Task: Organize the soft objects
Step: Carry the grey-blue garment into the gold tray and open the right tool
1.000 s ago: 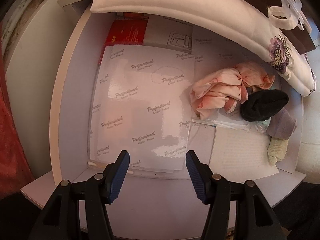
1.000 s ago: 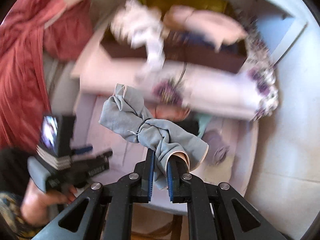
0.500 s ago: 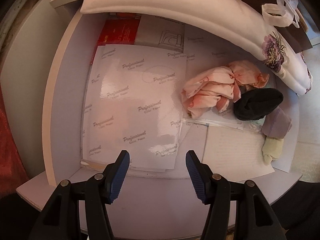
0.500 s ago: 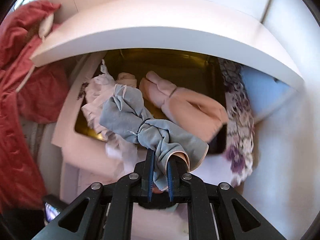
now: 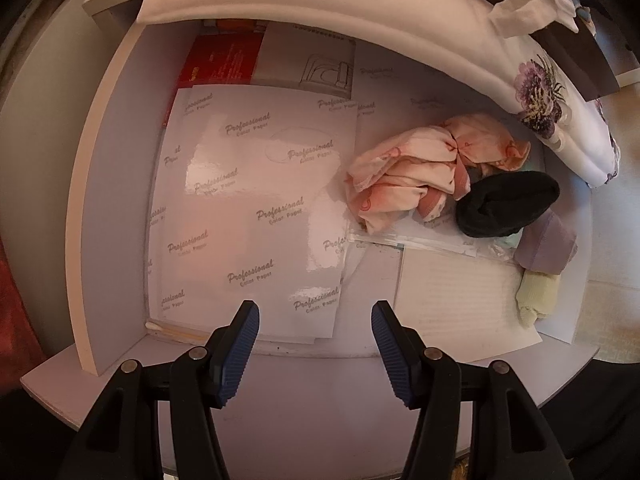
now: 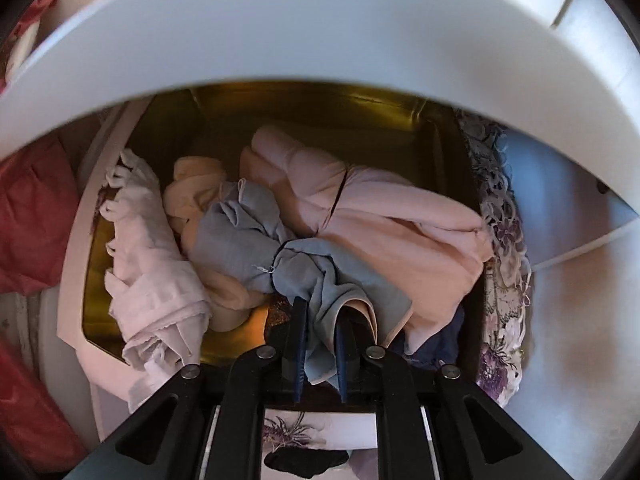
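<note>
Right wrist: fingers pinch grey cloth; left fingers parted, empty.

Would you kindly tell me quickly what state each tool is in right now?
Left tool: open, holding nothing.
Right tool: closed on the grey cloth.

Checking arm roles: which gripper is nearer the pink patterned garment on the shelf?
Left. The left gripper hangs open over the shelf, the pink garment ahead to its right. The right gripper holds a grey cloth over the box.
</note>
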